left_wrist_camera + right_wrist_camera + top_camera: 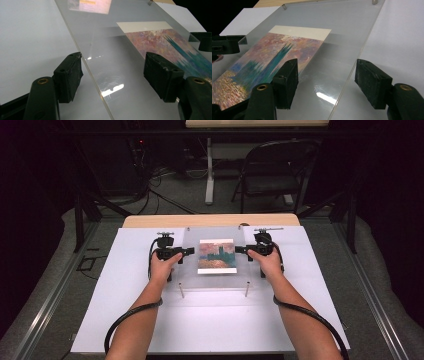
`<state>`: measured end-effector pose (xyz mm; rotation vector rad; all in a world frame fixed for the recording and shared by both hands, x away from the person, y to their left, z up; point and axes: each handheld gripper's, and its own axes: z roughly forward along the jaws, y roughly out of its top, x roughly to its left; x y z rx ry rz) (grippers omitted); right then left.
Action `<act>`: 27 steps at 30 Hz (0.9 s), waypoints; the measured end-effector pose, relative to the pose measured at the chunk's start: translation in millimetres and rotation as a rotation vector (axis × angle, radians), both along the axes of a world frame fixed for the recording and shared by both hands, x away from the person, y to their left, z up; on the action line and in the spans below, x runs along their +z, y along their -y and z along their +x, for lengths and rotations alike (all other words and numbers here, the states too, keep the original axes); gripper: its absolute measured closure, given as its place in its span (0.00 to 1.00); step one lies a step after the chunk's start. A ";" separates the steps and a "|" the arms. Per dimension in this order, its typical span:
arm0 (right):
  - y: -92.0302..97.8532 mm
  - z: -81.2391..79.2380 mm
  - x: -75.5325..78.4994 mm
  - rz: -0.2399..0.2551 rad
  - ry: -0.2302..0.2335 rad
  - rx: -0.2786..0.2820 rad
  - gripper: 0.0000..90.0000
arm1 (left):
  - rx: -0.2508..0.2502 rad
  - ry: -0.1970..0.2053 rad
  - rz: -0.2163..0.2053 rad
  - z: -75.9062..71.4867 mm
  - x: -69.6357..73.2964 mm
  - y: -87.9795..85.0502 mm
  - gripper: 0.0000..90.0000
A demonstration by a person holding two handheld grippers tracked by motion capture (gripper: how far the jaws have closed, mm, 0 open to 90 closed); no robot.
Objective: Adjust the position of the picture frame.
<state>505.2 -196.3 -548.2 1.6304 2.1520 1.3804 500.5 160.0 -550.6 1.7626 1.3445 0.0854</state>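
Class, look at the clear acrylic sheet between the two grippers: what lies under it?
Under the clear acrylic sheet lies a painted print, over the white board. Nothing shows what is beneath the print.

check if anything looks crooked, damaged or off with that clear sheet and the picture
Nothing stands out. The clear acrylic sheet lies square over the picture, with no cracks in view. The left gripper and right gripper straddle its opposite edges, jaws open. Two metal posts stand upright at the near edge.
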 end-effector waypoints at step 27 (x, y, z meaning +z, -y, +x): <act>-1.1 2.3 -4.9 0.079 -0.076 -0.009 0.36 | -0.003 -0.046 -0.038 0.5 -2.0 1.5 0.31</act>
